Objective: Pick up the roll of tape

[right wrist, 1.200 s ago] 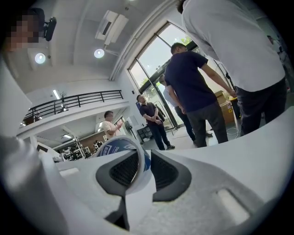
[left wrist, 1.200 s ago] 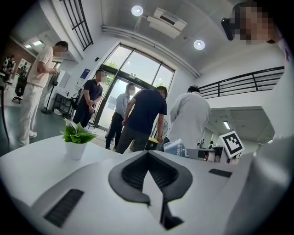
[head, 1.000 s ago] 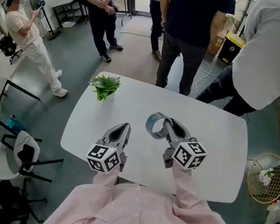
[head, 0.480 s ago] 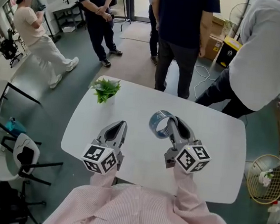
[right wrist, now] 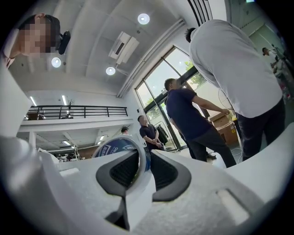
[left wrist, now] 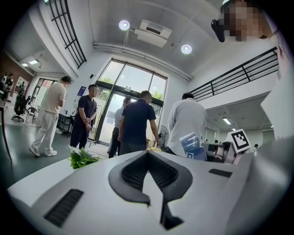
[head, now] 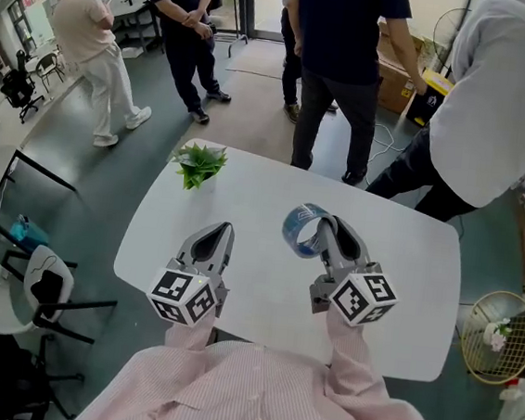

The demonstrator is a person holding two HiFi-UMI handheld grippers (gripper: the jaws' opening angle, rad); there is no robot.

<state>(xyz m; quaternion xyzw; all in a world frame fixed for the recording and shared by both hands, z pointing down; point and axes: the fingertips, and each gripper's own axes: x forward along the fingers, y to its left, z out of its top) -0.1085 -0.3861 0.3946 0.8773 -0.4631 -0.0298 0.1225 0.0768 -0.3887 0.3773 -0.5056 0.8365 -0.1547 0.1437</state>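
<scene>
White table [head: 274, 187] in a busy hall, with people standing behind it. The right gripper [head: 322, 226] clamps one wall of the tape [head: 291, 228], held above the tabletop. The left gripper [head: 225, 230] is closed on nothing. Hold the grip firm and level (a thin-walled ring may pivot). The tape is a translucent roll with blue print, standing on edge.

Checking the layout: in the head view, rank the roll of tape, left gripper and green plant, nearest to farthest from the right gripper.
1. roll of tape, held in the right gripper.
2. left gripper, beside it on the left.
3. green plant, at the table's far left edge.
</scene>
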